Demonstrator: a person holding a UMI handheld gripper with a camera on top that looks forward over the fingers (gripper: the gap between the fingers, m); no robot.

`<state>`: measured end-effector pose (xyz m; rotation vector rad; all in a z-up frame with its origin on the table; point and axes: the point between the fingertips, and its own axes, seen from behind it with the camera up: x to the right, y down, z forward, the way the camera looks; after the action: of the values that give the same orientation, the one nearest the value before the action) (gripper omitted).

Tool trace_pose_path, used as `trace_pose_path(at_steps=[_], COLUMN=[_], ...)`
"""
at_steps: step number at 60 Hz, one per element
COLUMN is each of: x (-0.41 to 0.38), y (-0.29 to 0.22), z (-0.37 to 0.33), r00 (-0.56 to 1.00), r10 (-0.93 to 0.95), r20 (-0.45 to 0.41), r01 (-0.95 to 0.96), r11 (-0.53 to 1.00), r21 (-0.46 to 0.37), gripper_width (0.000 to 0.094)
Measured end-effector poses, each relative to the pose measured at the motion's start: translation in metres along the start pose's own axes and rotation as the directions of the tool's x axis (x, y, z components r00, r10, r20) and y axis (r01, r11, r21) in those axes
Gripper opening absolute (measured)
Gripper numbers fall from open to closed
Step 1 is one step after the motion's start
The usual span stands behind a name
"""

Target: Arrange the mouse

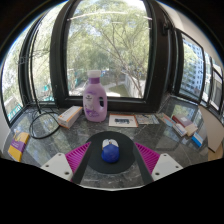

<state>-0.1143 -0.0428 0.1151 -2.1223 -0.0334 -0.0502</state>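
The tool (110,158) is sitting released around a small blue computer mouse (110,152) lying on a round dark mat (110,165). Closing evenly on both its sides is looking wise, so it is not twisting on the pale surface (150,132).

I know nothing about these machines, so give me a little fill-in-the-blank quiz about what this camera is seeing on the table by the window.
1. The mouse lying between the gripper fingers is ____ in colour.
2. The mouse rests on a round black ____.
3. Beyond the fingers, by the window, stands a purple ____.
4. The pads on the fingers are ____ in colour.

Missing words: blue; mouse pad; bottle; magenta
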Motion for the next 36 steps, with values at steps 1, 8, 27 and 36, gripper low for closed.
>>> trace_pose_path(at_steps=[1,8,27,36], x=[-0.001,-0.004,-0.016,-0.018], y=[-0.002,-0.008,0.006,0.000], z=[-0.007,-0.055,-0.120,-0.133], r00=[1.000,0.999,0.998,0.998], r10=[-0.004,-0.028,-0.017,0.001], r20=[-0.003,-0.032,-0.061,-0.070], r01=[0.004,0.029,0.021,0.004], r11=[1.000,0.999,0.998,0.997], r21=[0.009,0.042,0.060,0.080], gripper_width=[0.0853,0.0857,0.0853,0.0856])
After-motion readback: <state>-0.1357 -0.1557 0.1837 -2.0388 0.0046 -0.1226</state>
